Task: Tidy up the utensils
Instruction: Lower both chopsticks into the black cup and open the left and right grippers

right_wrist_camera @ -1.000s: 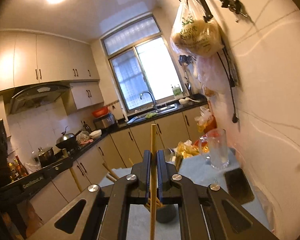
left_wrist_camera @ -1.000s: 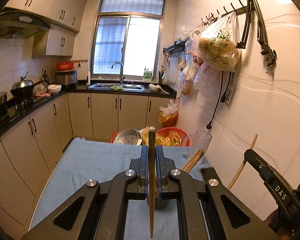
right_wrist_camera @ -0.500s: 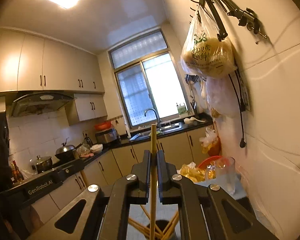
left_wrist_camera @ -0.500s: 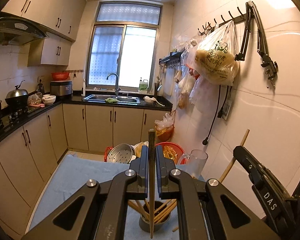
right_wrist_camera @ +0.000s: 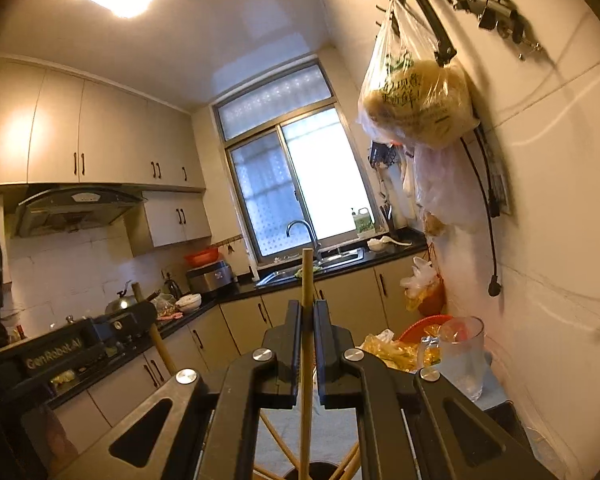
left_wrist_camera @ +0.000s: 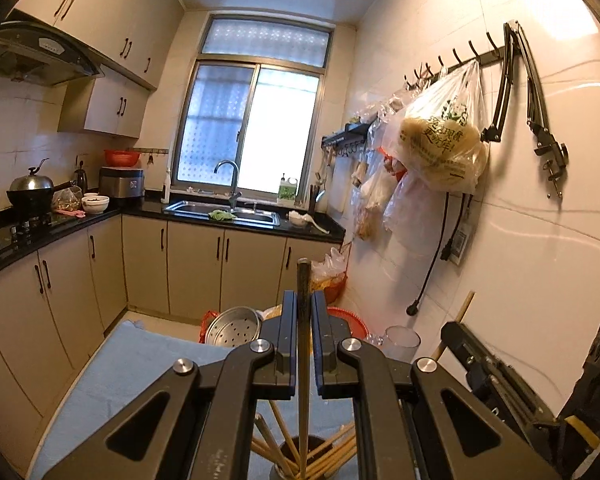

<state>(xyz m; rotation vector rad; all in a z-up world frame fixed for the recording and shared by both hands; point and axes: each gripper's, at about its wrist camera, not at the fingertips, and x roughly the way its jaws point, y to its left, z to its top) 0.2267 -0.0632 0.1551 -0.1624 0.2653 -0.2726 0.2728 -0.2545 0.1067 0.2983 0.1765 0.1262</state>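
My left gripper [left_wrist_camera: 303, 316] is shut on a dark wooden chopstick [left_wrist_camera: 303, 380] held upright, its lower tip reaching into a dark round holder [left_wrist_camera: 300, 462] that has several light chopsticks fanned out in it. My right gripper [right_wrist_camera: 307, 322] is shut on a light wooden chopstick [right_wrist_camera: 306, 360], also upright, its lower end in the same holder [right_wrist_camera: 316, 472]. The right gripper shows at the right edge of the left wrist view [left_wrist_camera: 496, 372], and the left gripper shows at the left of the right wrist view [right_wrist_camera: 80, 350].
The holder stands on a table under a blue cloth [left_wrist_camera: 132, 364]. A clear glass jug [right_wrist_camera: 462, 356] stands by the tiled wall on the right. A steel steamer pot [left_wrist_camera: 232, 326] and red baskets [left_wrist_camera: 346, 320] sit beyond the table. Plastic bags [left_wrist_camera: 440, 148] hang from wall hooks.
Both grippers have risen and tilted up with their chopsticks. The holder has come into sight at the bottom of both views, and less of the table shows.
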